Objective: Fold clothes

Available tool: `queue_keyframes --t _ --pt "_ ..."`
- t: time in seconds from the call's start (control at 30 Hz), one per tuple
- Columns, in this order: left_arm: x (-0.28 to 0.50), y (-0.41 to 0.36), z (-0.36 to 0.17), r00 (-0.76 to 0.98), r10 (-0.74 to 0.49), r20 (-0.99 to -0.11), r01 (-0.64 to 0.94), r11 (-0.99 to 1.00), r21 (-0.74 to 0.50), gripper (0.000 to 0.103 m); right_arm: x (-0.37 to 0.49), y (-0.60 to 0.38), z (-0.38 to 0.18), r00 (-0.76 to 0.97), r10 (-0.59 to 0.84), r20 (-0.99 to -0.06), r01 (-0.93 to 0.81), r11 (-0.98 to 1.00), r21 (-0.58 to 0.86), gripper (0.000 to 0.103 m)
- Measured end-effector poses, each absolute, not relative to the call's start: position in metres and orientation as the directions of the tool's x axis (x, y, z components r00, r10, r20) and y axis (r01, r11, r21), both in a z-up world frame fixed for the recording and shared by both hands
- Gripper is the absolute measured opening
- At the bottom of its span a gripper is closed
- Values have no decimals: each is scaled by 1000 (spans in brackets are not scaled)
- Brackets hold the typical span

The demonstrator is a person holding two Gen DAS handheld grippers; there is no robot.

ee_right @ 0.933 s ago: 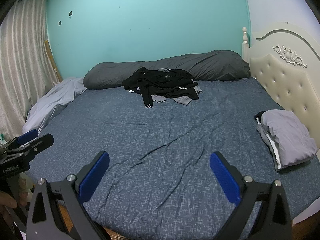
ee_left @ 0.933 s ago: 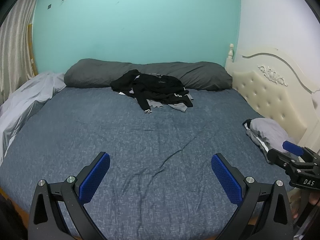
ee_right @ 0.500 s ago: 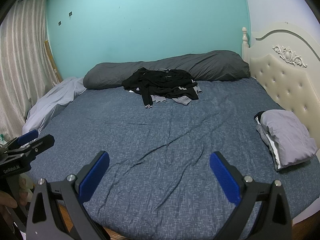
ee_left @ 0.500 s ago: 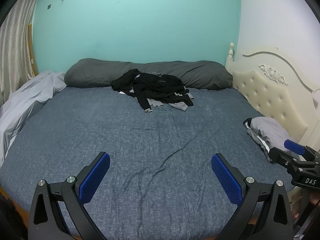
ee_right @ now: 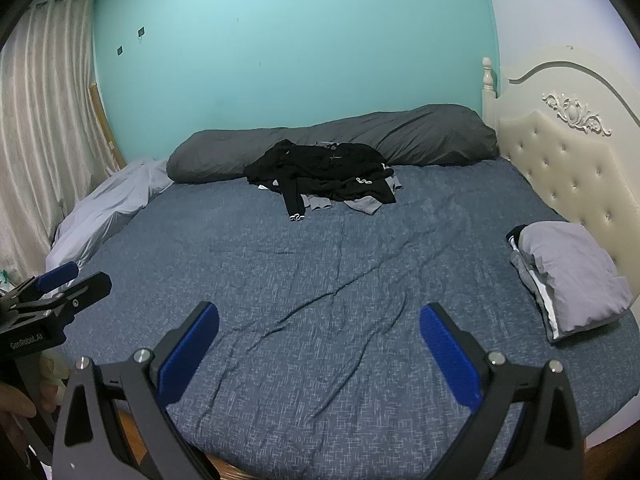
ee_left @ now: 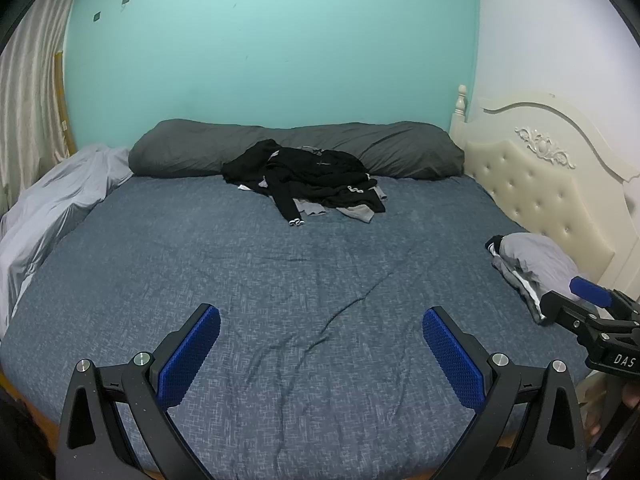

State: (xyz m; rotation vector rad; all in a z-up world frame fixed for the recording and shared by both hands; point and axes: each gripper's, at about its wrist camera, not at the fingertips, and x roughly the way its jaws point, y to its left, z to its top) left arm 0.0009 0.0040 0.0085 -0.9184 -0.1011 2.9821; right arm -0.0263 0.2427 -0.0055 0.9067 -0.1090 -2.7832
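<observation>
A heap of unfolded black and grey clothes lies at the far middle of the bed, against a long dark grey pillow. A folded grey stack rests at the bed's right side by the headboard. My left gripper hovers open over the near edge of the blue sheet, nothing between its blue pads. My right gripper is likewise open and empty over the near edge. Each gripper shows at the side of the other's view.
A cream tufted headboard bounds the right side. A pale grey duvet is bunched along the left edge beside striped curtains. A teal wall stands behind the pillow. A hand grips the left handle.
The left wrist view has drifted slightly, with the bed sitting a bit lower in frame. The right wrist view is nearly unchanged. Both grippers stay open.
</observation>
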Motion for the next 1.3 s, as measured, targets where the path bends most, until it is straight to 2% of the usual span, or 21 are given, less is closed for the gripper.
queue_keyframes --t 1.3 --pt "10 17 28 -837 19 -547 8 -999 -48 103 -9 251 17 -823 -219 -525 171 -976 138 101"
